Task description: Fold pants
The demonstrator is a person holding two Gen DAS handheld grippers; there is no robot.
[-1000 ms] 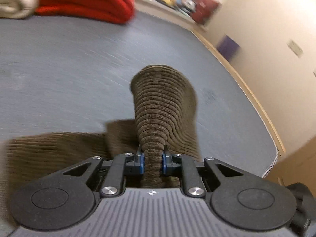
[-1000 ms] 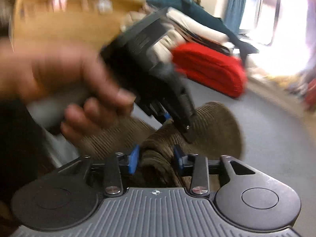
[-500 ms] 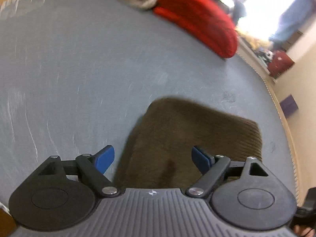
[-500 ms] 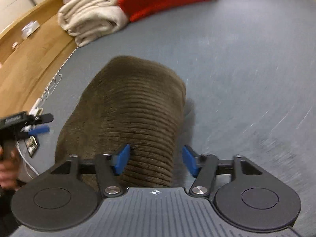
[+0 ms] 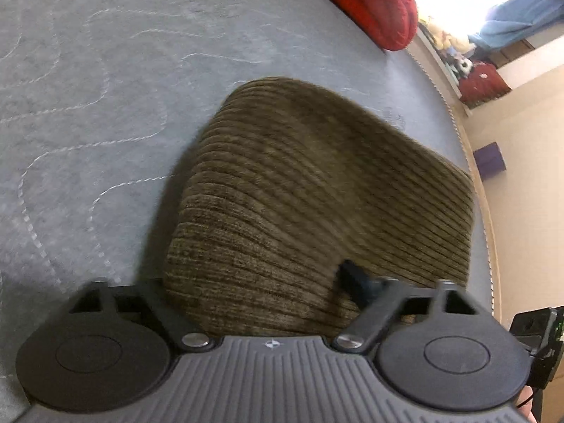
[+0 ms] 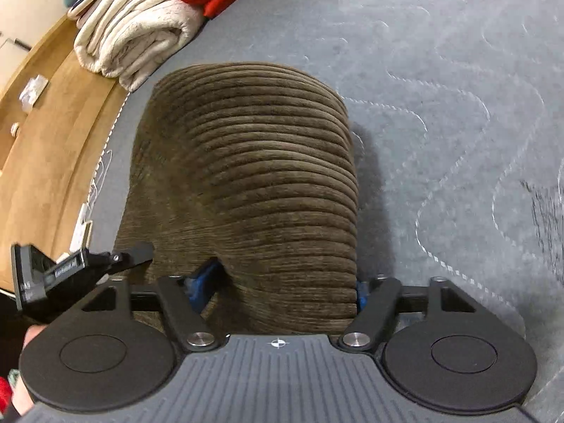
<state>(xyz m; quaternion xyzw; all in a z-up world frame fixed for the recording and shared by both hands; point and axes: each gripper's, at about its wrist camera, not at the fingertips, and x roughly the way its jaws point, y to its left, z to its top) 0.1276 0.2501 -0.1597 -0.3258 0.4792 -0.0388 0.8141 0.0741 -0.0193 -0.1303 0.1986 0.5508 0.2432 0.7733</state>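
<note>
The brown corduroy pants [image 5: 317,190] lie folded in a thick bundle on the grey quilted mattress [image 5: 88,88]. My left gripper [image 5: 253,282] is open, its jaws wide apart on either side of the bundle's near end; the left fingertip is hidden by the cloth. The pants also show in the right wrist view [image 6: 253,176]. My right gripper [image 6: 285,282] is open too, its blue pads [image 6: 201,278] straddling the near edge of the bundle. The left gripper shows at the left edge of the right wrist view [image 6: 88,264].
A red blanket [image 5: 366,0] and a rolled cream blanket [image 6: 134,35] lie at the far side of the mattress. A wooden bed frame [image 6: 46,134] runs along the edge. A beige wall [image 5: 528,176] and a small purple box [image 5: 490,160] lie beyond.
A second ago both grippers were shut on the pants and held them up. Both have opened and let go; the pants now rest folded on the mattress, and both grippers have come lower and closer.
</note>
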